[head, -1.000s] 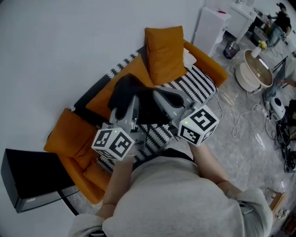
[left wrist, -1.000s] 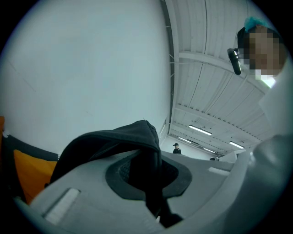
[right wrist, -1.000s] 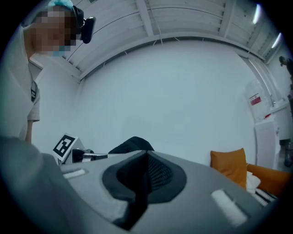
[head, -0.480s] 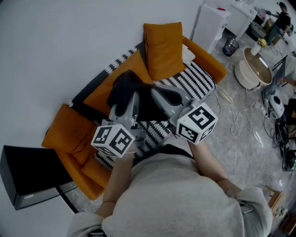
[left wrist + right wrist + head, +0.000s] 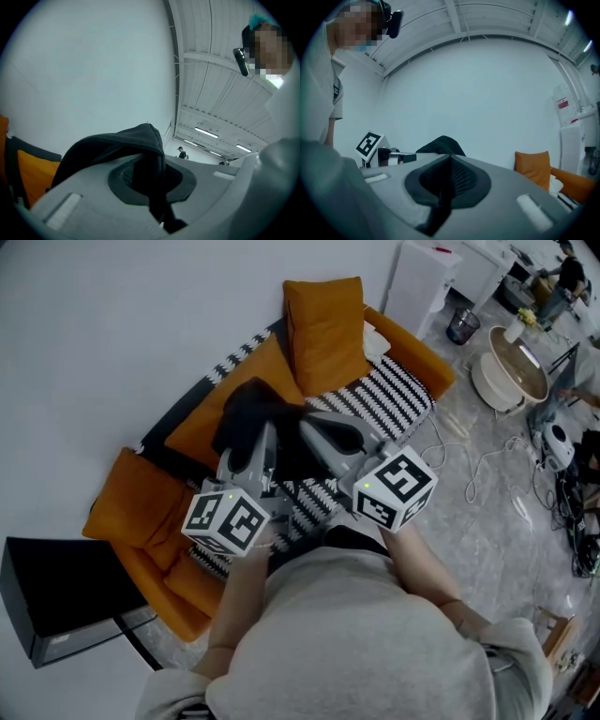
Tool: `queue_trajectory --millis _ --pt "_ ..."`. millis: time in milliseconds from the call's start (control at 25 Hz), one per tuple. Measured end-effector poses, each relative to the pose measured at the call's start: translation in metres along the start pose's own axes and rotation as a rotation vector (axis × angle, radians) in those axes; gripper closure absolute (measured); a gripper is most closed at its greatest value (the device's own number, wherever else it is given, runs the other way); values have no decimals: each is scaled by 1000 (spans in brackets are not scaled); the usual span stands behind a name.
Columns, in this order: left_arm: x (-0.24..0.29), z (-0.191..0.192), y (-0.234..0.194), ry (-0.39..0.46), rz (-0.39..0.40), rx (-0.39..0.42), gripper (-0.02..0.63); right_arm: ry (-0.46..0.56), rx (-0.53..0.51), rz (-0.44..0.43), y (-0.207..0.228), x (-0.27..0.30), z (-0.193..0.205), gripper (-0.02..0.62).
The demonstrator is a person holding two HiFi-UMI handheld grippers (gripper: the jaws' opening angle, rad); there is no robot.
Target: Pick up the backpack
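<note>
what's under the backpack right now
An orange sofa with a black-and-white striped cover lies below the black backpack. The seat patch straight beneath it is hidden by the bag, the left gripper and the right gripper.

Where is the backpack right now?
In the head view it is at centre: the black backpack is pinched between the left gripper and the right gripper, over the seat of the orange sofa.

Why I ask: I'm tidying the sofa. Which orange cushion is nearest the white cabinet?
The upright orange cushion at the far end of the sofa, beside the white cabinet; the other cushion lies at the opposite end.
</note>
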State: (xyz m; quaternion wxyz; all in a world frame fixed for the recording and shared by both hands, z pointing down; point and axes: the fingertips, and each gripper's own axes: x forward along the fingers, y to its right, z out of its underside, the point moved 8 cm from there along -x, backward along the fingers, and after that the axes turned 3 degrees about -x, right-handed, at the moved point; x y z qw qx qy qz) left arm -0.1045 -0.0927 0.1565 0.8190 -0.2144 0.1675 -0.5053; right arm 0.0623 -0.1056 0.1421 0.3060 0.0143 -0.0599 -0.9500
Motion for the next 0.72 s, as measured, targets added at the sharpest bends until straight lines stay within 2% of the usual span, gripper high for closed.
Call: queue_trajectory --millis 720 --pt "-19 1 -11 -26 -23 5 580 -31 2 -36 -16 7 13 592"
